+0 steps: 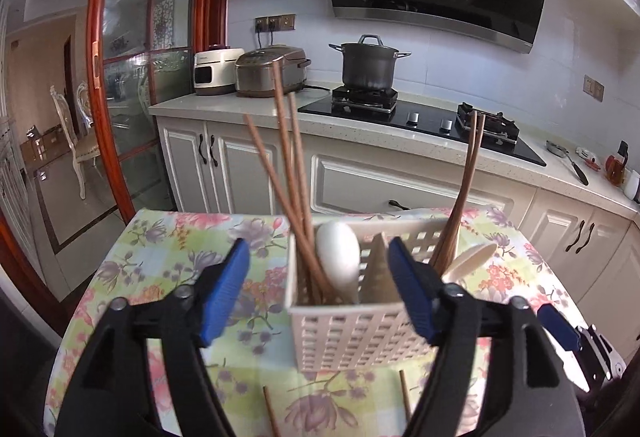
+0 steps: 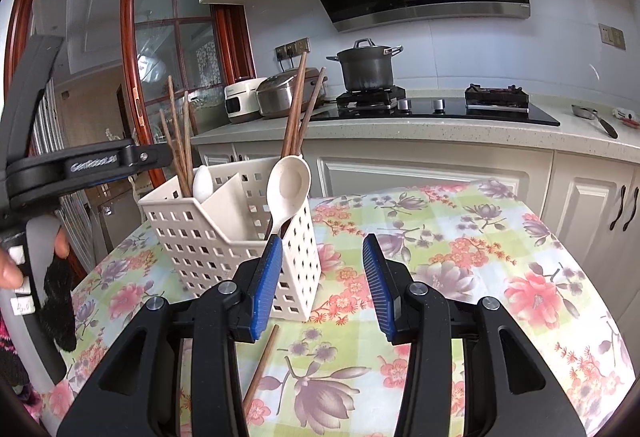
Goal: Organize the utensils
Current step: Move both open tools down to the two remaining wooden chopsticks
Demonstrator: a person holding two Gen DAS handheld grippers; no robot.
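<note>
**Both grippers wide open at the utensil caddy**

The left gripper is spread wide and holds nothing — the white caddy stands between its blue pads. The right gripper gapes empty too, its left pad just beside the caddy's corner. Chopsticks and two white spoons stand in the compartments; one loose chopstick lies on the floral bench at 6 o'clock. Bare cloth stretches toward 3 o'clock.
</note>
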